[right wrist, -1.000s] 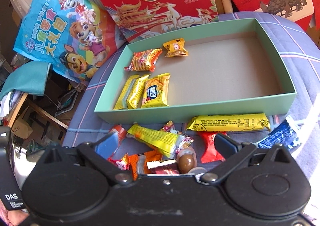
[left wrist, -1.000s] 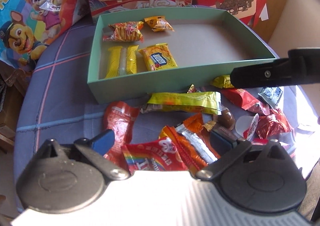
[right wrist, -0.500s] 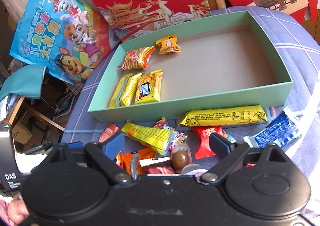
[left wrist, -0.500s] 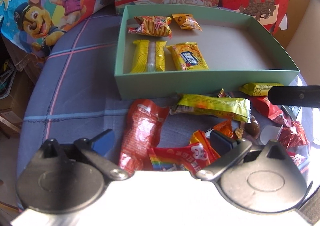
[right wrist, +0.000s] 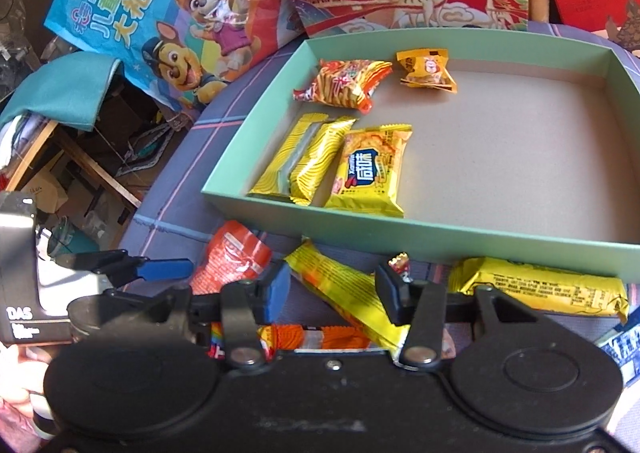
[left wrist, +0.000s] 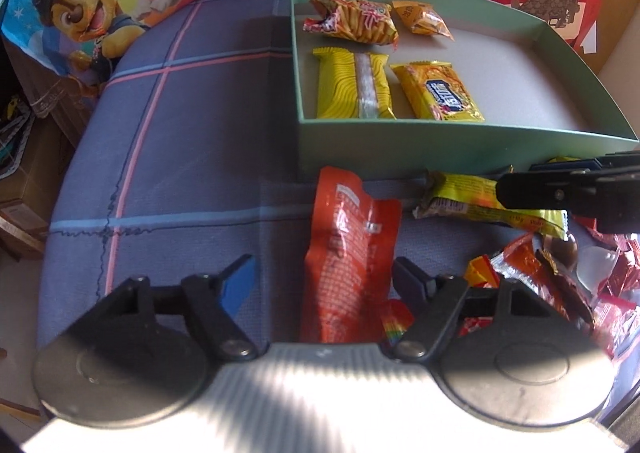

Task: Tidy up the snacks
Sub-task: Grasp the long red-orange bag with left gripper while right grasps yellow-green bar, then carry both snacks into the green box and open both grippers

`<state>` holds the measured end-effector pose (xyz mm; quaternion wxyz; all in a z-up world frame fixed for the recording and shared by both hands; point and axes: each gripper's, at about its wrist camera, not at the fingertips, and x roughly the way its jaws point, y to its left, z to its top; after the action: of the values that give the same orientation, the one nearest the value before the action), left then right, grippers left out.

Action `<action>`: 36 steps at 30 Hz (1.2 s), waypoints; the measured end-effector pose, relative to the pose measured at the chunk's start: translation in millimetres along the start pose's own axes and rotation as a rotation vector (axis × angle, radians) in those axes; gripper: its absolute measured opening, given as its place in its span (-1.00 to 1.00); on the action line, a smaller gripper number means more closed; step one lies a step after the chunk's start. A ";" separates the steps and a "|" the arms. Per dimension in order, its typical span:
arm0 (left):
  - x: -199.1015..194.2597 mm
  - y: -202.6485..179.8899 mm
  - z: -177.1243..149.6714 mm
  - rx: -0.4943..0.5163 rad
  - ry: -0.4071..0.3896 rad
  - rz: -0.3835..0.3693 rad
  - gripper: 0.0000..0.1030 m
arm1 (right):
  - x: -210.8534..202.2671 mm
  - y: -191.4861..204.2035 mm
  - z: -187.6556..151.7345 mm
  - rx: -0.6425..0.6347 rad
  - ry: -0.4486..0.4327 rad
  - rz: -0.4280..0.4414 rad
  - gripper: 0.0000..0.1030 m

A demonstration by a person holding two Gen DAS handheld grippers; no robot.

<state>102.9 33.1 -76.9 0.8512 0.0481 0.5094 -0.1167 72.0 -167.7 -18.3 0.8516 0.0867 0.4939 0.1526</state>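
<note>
Your left gripper (left wrist: 324, 285) straddles the red packet (left wrist: 348, 265) lying on the surface (left wrist: 180, 181) just in front of the green box (right wrist: 460, 249), jaws closing around it but not yet pressing. Your right gripper (right wrist: 332, 293) brackets the yellow bar (right wrist: 344, 285) beside it, jaws closing too, pads apart from the wrapper. Centre each wrapper before you pinch; both are slippery film and will likely skid if caught by an edge. Keep the two tools apart, since they're working near each other. Four snacks already sit at the box's left end, so plan on the bare floor to their right.
</note>
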 end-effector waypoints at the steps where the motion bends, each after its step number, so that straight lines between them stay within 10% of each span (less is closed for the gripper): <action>1: 0.2 -1.3 -1.0 0.016 -0.001 0.004 0.45 | 8.1 2.3 2.1 -0.006 0.019 0.006 -0.07; 6: -5.8 6.5 -2.7 0.015 -0.030 0.030 -0.16 | 32.2 15.8 -0.3 -0.067 0.109 0.045 -0.18; 19: -9.3 21.1 -12.6 0.025 -0.024 0.067 0.26 | 53.7 43.1 5.7 -0.188 0.084 -0.015 -0.54; 22: -14.3 18.9 -12.9 0.016 -0.046 0.052 -0.36 | 49.0 41.9 1.3 -0.165 0.082 -0.015 -0.55; 36: -60.4 -0.1 -13.0 -0.031 -0.091 -0.036 -0.40 | -22.3 10.9 -9.4 -0.062 0.011 0.059 -0.55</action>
<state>64.3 44.6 -29.9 0.8720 0.0206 0.4725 -0.1261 51.6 -165.3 -1.6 0.8463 0.0741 0.4908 0.1932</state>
